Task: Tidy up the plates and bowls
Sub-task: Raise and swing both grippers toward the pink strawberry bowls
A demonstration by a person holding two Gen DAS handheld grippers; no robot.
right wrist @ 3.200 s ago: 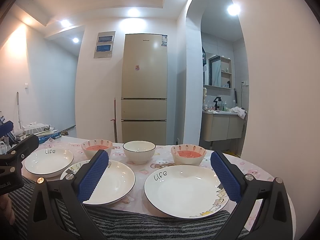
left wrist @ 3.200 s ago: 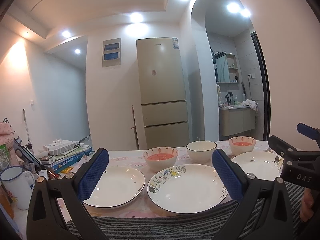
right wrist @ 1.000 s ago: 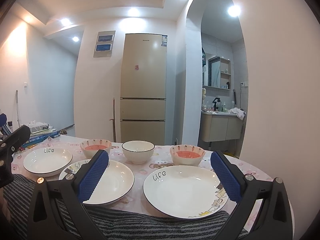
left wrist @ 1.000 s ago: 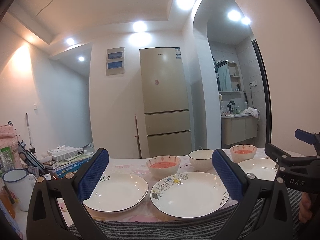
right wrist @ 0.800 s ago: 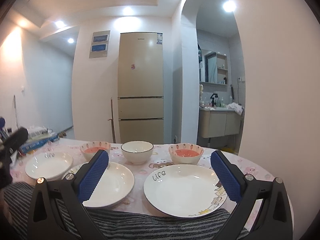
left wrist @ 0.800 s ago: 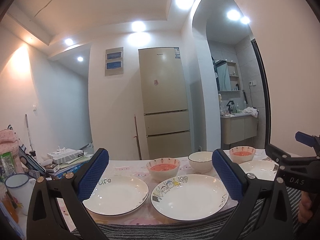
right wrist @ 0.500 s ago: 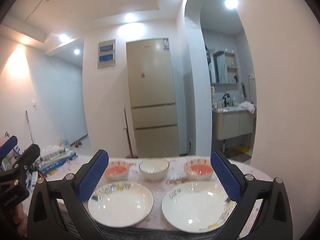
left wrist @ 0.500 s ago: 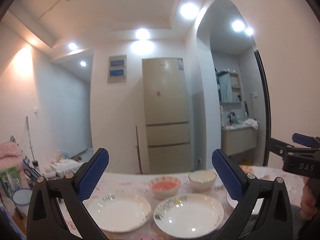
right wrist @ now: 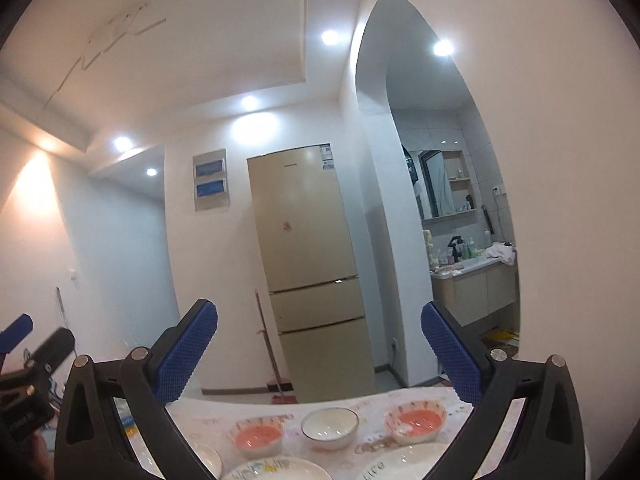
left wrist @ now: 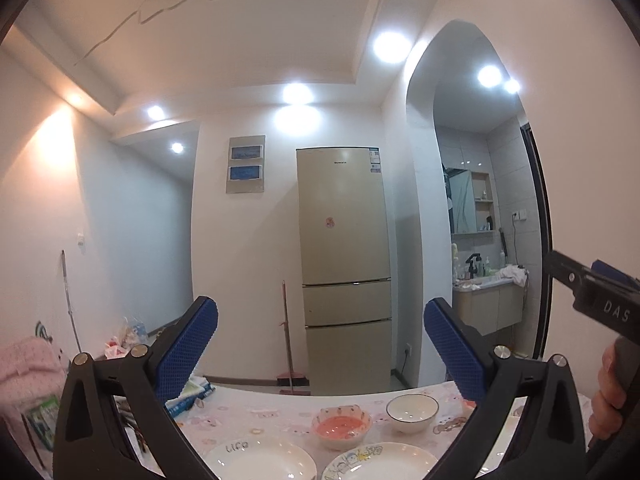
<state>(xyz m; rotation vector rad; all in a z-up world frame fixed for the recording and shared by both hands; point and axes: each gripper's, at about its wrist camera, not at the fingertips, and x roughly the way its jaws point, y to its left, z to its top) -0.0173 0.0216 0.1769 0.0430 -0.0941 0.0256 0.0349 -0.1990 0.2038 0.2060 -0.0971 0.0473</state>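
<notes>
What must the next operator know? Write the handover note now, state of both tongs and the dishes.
Left tongs: open, empty, raised above the table and aimed at the room.
Right tongs: open, empty, likewise raised.
Dishes on the pink patterned tablecloth: two pink-lined ceramic bowls flank a white dark-rimmed bowl in the back row; round white cartoon-printed plates lie in front, partly cut off by the frame.
Done: nothing stacked, nothing gripped.
Left: gather the plates into one stack and nest the bowls.
</notes>
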